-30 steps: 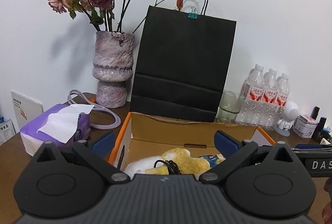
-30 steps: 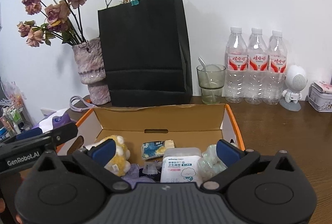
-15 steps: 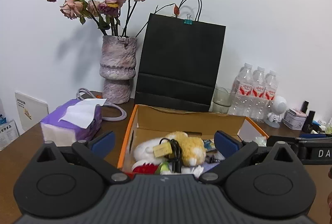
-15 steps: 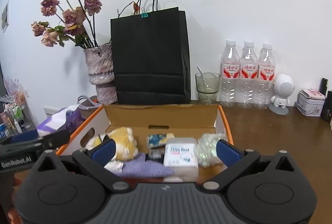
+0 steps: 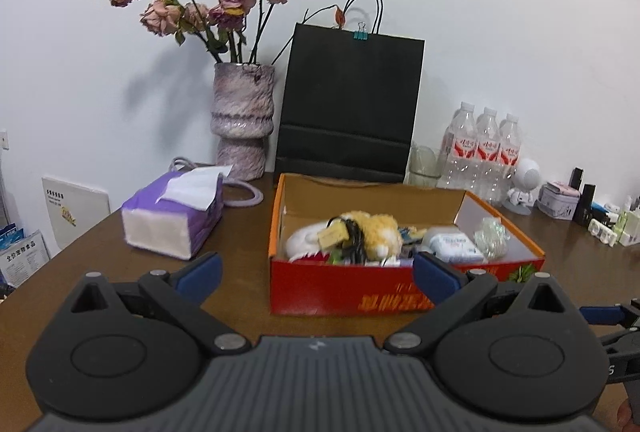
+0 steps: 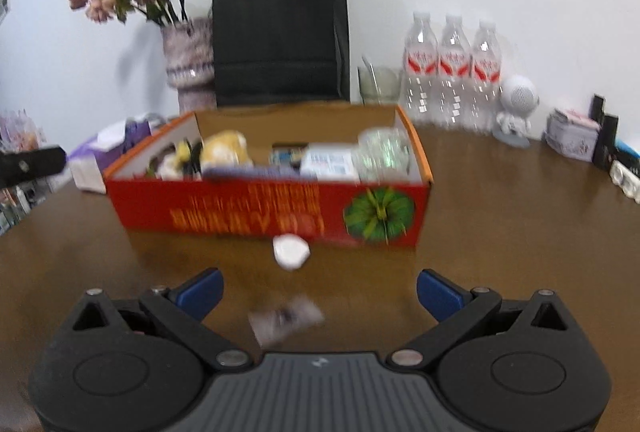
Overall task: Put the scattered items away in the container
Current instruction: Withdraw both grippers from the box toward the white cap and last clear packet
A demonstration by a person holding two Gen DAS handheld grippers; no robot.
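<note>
A red cardboard box (image 5: 344, 296) (image 6: 256, 210) stands on the brown table. It holds a yellow-and-white plush toy (image 5: 372, 228) with a black cord, a white packet (image 5: 456, 246), a clear crinkled wrapper (image 5: 492, 234) and other small items. In the right wrist view a small white round item (image 6: 291, 252) lies on the table at the box's front wall, and a blurred white packet (image 6: 285, 318) lies nearer, between my right fingers. My left gripper (image 5: 316, 274) is open and empty, in front of the box. My right gripper (image 6: 320, 292) is open and empty.
Behind the box stand a black paper bag (image 5: 348, 104), a vase of dried roses (image 5: 244, 124), three water bottles (image 5: 484, 152) and a glass (image 6: 378, 84). A purple tissue pack (image 5: 172, 212) lies left. A white robot figure (image 6: 516, 108) and small cosmetics (image 5: 600, 216) sit right.
Both grippers have pulled back and away from the box, still open. The box's red front wall and the two white items on the table have come into view.
</note>
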